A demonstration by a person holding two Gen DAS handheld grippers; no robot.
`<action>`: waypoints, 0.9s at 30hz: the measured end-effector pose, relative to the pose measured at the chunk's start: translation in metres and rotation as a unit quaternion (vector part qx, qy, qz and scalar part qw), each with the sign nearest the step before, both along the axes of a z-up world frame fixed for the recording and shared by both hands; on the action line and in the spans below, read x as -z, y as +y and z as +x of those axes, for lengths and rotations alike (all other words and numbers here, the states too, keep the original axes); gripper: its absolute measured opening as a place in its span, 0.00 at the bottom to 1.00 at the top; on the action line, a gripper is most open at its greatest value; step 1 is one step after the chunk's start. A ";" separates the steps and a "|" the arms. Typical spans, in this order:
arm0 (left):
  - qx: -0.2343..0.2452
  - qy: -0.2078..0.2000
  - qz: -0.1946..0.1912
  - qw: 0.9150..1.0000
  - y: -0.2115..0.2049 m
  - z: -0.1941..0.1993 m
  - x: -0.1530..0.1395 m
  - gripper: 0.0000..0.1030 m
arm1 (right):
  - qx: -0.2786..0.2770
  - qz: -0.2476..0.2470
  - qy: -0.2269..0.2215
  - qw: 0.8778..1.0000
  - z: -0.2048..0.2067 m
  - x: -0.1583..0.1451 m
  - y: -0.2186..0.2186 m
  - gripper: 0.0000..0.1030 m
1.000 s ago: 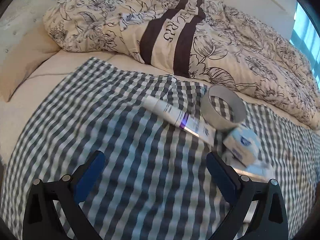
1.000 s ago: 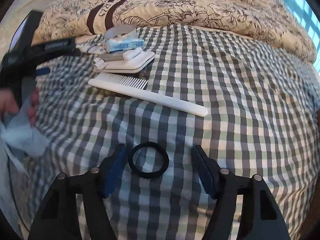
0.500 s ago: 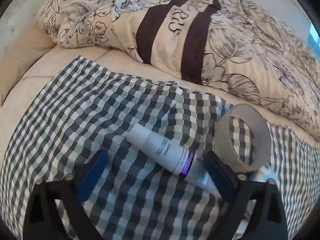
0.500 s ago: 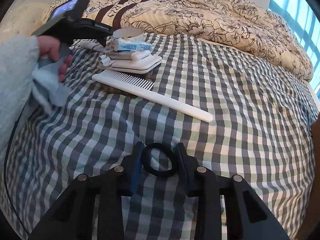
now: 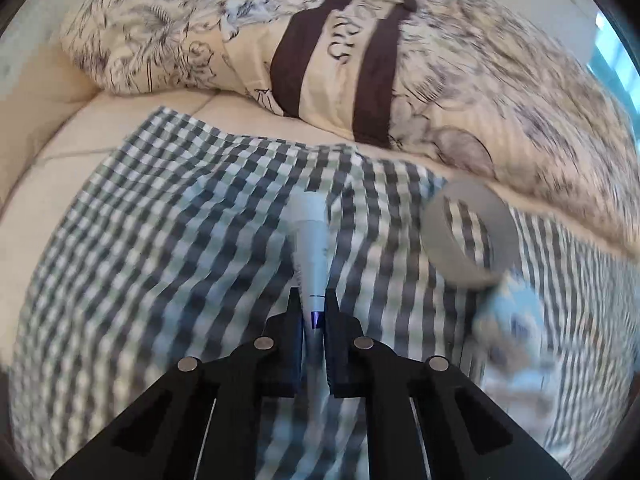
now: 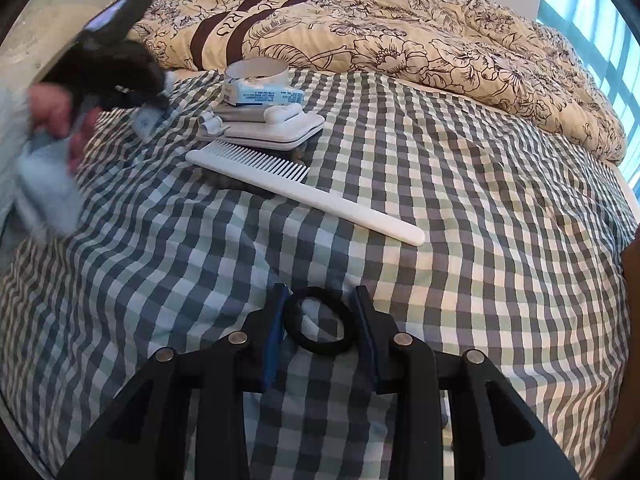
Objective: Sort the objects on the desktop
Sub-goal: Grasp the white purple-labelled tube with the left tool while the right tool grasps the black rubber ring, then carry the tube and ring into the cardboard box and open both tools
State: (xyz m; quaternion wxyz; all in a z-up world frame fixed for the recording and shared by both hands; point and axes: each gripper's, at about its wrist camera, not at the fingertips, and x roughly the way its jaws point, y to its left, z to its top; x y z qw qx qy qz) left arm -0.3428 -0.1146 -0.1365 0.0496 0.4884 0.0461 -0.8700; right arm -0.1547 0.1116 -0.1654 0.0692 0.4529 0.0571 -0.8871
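Observation:
My left gripper [image 5: 313,300] is shut on a white tube [image 5: 310,248] with a purple band, which points away from me above the checked cloth [image 5: 160,248]. The view is blurred. My right gripper [image 6: 322,300] is shut on a black hair tie [image 6: 319,320], squeezed into an oval between the blue pads, just over the cloth [image 6: 460,200]. In the right wrist view the left gripper [image 6: 120,68] shows at the far left with the tube's end [image 6: 146,122] in it.
A white comb [image 6: 304,188] lies across the cloth. Behind it are a white flat case [image 6: 264,128], a blue-and-white box [image 6: 264,94] and a tape roll [image 6: 256,70], also in the left wrist view [image 5: 468,236]. A flowered duvet [image 6: 400,40] is heaped behind.
My left gripper moved forward over the tube, shut on it and turned it to point away. My right gripper shut on the hair tie, which was lying between open jaws.

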 end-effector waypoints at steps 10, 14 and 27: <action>0.043 0.020 -0.004 0.999 0.008 0.075 -0.032 0.08 | -0.008 -0.014 -0.008 1.000 0.021 -0.019 0.002 0.05; 0.048 0.025 0.009 0.998 0.007 0.112 -0.044 0.08 | -0.005 -0.017 -0.011 1.000 0.031 -0.027 0.007 0.05; 0.036 0.040 -0.006 0.999 0.025 0.219 -0.080 0.08 | 0.013 -0.044 0.001 0.999 0.065 -0.071 0.040 0.05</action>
